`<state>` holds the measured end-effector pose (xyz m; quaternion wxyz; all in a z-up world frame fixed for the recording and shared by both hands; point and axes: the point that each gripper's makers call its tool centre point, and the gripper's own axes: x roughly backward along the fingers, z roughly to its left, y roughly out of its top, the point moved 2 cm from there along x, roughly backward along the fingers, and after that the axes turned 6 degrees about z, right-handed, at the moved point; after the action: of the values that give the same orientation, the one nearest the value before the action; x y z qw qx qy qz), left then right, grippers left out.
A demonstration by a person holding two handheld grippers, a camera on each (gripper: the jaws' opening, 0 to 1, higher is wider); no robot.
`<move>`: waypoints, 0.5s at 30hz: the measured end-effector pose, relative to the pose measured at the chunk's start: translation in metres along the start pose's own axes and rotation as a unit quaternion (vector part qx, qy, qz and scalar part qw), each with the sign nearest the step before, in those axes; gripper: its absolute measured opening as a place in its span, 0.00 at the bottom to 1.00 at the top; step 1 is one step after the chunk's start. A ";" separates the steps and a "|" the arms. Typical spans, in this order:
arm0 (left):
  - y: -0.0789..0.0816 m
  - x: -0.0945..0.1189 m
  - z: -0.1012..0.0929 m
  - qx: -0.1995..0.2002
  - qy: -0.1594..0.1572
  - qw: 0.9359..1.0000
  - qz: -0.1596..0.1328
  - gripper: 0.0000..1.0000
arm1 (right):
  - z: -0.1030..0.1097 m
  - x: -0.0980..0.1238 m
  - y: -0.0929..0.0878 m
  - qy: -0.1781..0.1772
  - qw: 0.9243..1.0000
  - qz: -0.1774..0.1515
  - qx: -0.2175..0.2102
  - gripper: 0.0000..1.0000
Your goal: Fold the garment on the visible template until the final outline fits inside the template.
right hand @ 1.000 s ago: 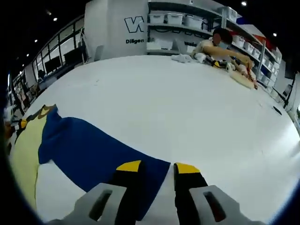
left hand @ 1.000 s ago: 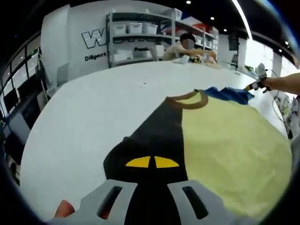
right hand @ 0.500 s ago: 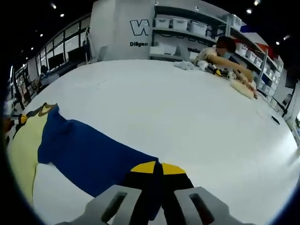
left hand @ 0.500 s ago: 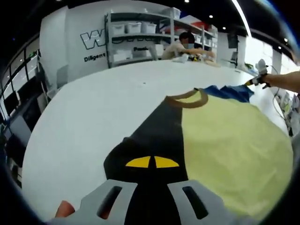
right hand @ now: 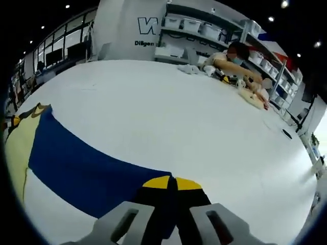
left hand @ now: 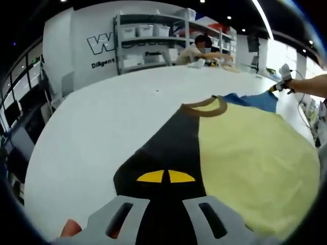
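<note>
As I judge it, the folding has hardly begun: the shirt (left hand: 245,153) lies spread flat on the white table (left hand: 92,132), with its yellow body toward four o'clock of my left gripper view, its brown collar (left hand: 207,108) near one o'clock, the black sleeve (left hand: 163,153) running down to six o'clock, and the blue sleeve (right hand: 87,168) stretched out long across the right gripper view from nine o'clock to six. I cannot make out any template outline on the table, so I cannot say how the shirt sits against it. Both sleeves are yet to be brought in over the body, and the body itself is yet to be folded smaller.

My left gripper (left hand: 166,176) has its yellow tips pressed together on the end of the black sleeve, pinching the cloth at six o'clock. My right gripper (right hand: 171,182) is likewise closed tight, tips meeting on the end of the blue sleeve. In the left gripper view my right hand (left hand: 288,86) shows far off at two o'clock, beyond the blue cloth.

A person works at the far edge of the table, by the shelves (left hand: 148,41)
</note>
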<state>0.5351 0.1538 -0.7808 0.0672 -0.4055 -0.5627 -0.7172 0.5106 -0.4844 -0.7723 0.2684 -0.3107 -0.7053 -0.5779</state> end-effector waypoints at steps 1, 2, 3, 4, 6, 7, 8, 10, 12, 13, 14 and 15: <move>0.000 0.000 0.000 -0.001 0.000 1.000 0.000 0.00 | 0.000 -0.001 0.000 0.003 1.000 0.000 -0.001 0.00; 0.000 0.000 0.000 0.000 0.000 1.000 0.000 0.00 | 0.002 -0.001 -0.003 0.001 1.000 0.005 0.005 0.00; 0.000 -0.001 0.001 0.000 0.001 1.000 -0.001 0.00 | 0.001 -0.003 -0.003 0.002 1.000 0.007 0.006 0.00; 0.000 -0.001 0.001 0.000 0.001 1.000 -0.001 0.00 | 0.001 -0.004 -0.005 0.003 1.000 0.009 0.007 0.00; 0.000 -0.001 0.001 0.001 0.002 1.000 -0.001 0.00 | 0.002 -0.006 -0.009 0.004 1.000 0.016 0.003 0.00; 0.000 -0.001 0.001 0.002 0.002 1.000 -0.001 0.00 | 0.001 -0.007 -0.011 0.004 1.000 0.017 0.001 0.00; 0.000 -0.001 0.001 0.002 0.003 1.000 -0.001 0.00 | 0.001 -0.008 -0.012 0.006 1.000 0.016 -0.003 0.00; 0.000 0.000 0.000 0.001 0.003 1.000 -0.001 0.00 | 0.000 -0.007 -0.011 0.007 1.000 0.015 -0.006 0.00; 0.000 0.000 0.000 0.001 0.003 1.000 -0.001 0.00 | -0.001 -0.008 -0.010 0.008 1.000 0.017 -0.004 0.00; 0.000 -0.001 0.001 0.002 0.003 1.000 -0.001 0.00 | -0.002 -0.007 -0.011 0.005 1.000 0.020 -0.006 0.02; 0.000 -0.001 0.001 0.001 0.003 1.000 -0.001 0.00 | -0.003 -0.007 -0.013 0.003 1.000 0.022 -0.008 0.04; 0.000 -0.001 0.001 0.001 0.003 1.000 -0.001 0.00 | -0.005 -0.006 -0.014 0.001 1.000 0.021 -0.011 0.04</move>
<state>0.5358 0.1541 -0.7813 0.0685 -0.4029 -0.5641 -0.7175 0.5044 -0.4922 -0.7850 0.2783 -0.3278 -0.6917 -0.5802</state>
